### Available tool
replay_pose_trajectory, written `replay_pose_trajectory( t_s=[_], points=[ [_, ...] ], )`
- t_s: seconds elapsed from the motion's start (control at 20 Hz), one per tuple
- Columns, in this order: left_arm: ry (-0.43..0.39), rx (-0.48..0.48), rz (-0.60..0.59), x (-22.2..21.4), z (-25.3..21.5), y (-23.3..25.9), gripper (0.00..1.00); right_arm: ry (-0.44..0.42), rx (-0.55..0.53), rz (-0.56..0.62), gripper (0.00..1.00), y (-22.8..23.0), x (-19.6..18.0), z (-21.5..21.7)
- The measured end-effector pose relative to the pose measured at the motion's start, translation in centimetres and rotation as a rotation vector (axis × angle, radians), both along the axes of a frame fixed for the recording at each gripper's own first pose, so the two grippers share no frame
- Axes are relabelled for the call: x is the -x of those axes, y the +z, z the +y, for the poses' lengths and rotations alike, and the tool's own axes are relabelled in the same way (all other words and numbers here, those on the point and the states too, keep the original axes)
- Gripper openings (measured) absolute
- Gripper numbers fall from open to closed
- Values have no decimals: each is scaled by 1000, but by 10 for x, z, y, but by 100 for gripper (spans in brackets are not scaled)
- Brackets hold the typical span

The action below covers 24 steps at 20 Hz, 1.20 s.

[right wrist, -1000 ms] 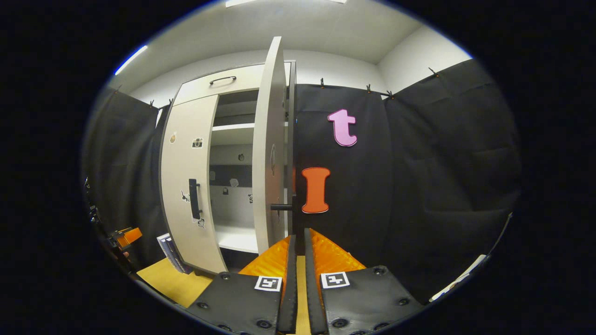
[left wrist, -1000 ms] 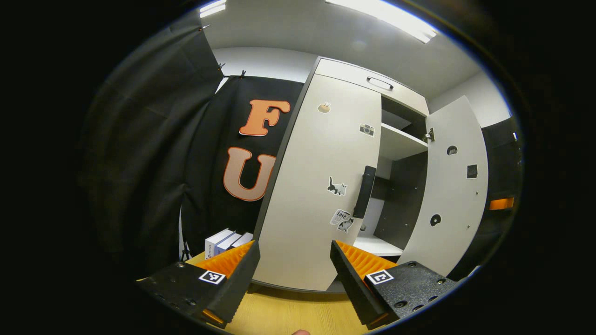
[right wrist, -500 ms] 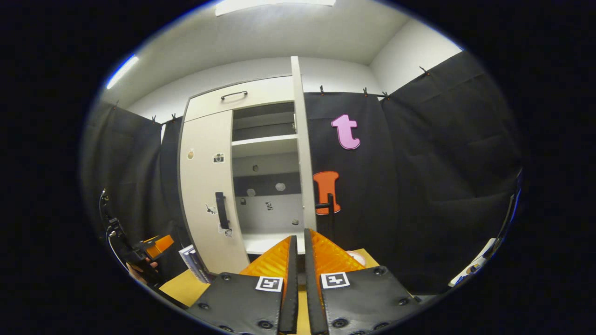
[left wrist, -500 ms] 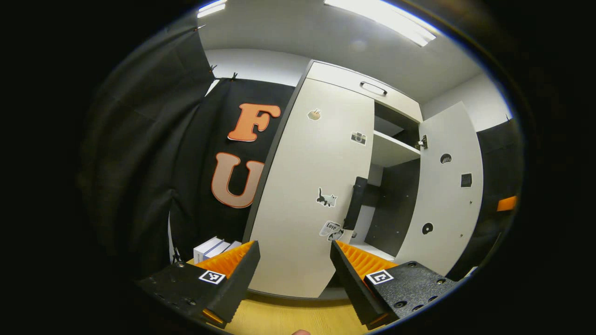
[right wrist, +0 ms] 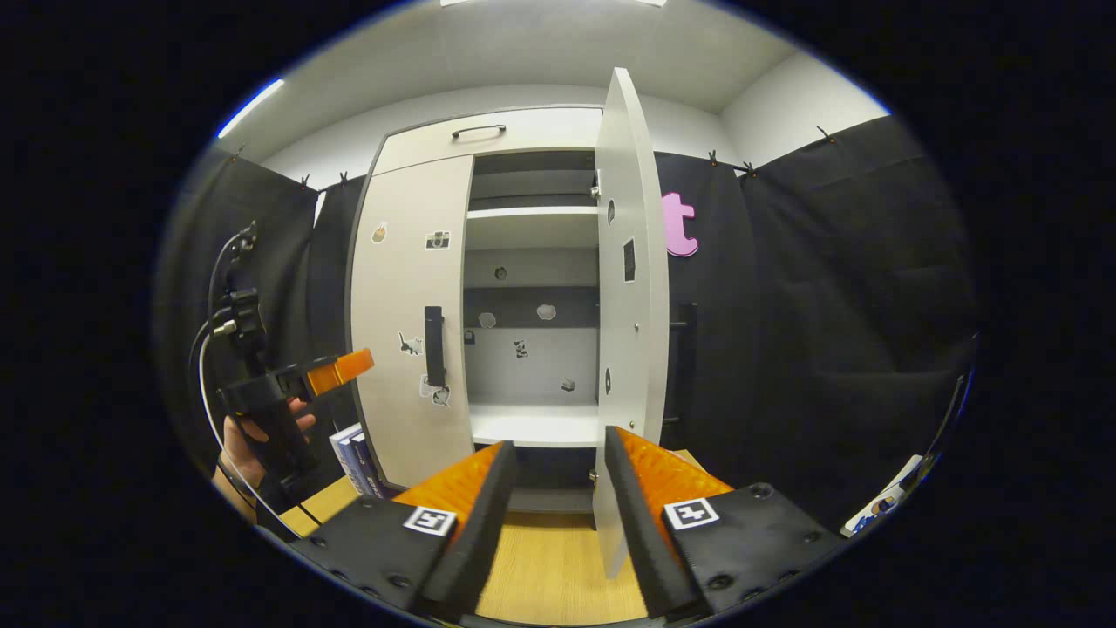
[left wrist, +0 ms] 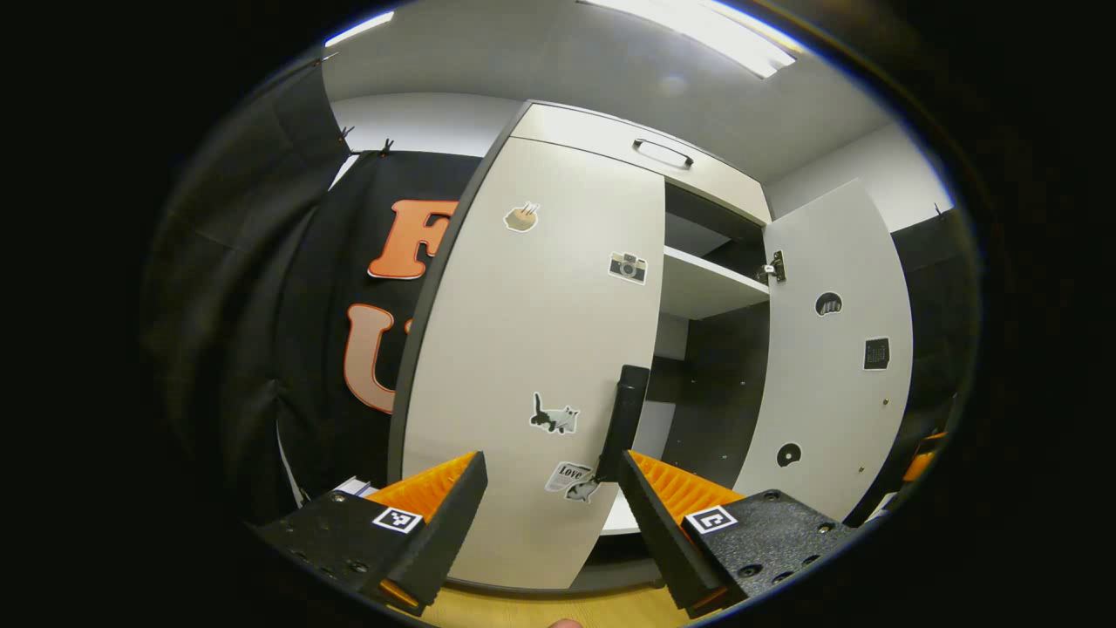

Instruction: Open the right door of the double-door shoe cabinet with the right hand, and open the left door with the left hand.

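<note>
- Your left hand-held gripper (left wrist: 549, 497) had its fingers set apart and held nothing; it pointed at the left door (left wrist: 532, 349) of the shoe cabinet (right wrist: 488, 139), near the door's black handle (left wrist: 622, 421) but not touching it.
- That left door sat closed, with small stickers (left wrist: 554, 419) on its face.
- Your right hand-held gripper (right wrist: 558, 488) had its fingers parted too, with nothing between them, and stood clear of the right door (right wrist: 629, 288).
- The right door stood swung wide open, edge-on in the right gripper view, with its black handle (right wrist: 686, 349) on the far side toward the booth wall.
- Inside the open half, the white shelves (right wrist: 532, 425) held nothing that I could make out.
- In the right gripper view, your hand (right wrist: 253, 436) carried the left hand-held gripper off to the left, beside some books (right wrist: 353, 458) leaning at the cabinet's foot.
</note>
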<state>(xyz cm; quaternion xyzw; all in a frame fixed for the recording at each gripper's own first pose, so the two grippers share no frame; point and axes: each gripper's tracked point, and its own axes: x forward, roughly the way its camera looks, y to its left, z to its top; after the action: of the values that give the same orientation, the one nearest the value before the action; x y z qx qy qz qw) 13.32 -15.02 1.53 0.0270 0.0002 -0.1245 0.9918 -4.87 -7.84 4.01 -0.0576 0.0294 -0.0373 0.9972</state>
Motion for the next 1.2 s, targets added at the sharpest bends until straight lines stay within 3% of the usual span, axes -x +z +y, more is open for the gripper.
replay_pose_trajectory(
  t_s=[0.05, 0.15, 0.4, 0.45, 0.5, 0.55, 0.8, 0.9, 0.95, 1.05, 1.2],
  points=[
    [-12, -4, 0, -9, -10, 1, 95, -2, -5, 14, 81, -7, -4, 2],
    [-37, -29, 3, -24, -29, 1, 95, 27, -41, 38, 99, -17, -7, 12],
    [-66, -111, 7, -68, -72, -15, 95, 48, -74, 49, 99, -22, -18, 15],
    [-66, -124, 19, -75, -79, -23, 94, 50, -77, 41, 94, -21, -19, 15],
    [-60, -139, 29, -81, -83, -29, 94, 51, -76, 37, 99, -20, -18, 14],
    [-50, -152, 30, -87, -85, -34, 91, 50, -74, 35, 99, -20, -18, 13],
    [29, -183, 41, -108, -77, -45, 94, 44, -70, 24, 99, -18, -19, 8],
    [43, -204, 20, -112, -75, -42, 83, 36, -67, 25, 99, -18, -18, 3],
    [-6, -184, 27, -110, -85, -43, 68, 32, -68, 26, 99, -19, -19, 1],
    [2, -184, 48, -113, -83, -45, 33, 29, -72, 32, 99, -21, -22, 1],
    [-20, -173, 61, -110, -83, -45, 22, 29, -79, 35, 99, -21, -25, 1]
  ],
)
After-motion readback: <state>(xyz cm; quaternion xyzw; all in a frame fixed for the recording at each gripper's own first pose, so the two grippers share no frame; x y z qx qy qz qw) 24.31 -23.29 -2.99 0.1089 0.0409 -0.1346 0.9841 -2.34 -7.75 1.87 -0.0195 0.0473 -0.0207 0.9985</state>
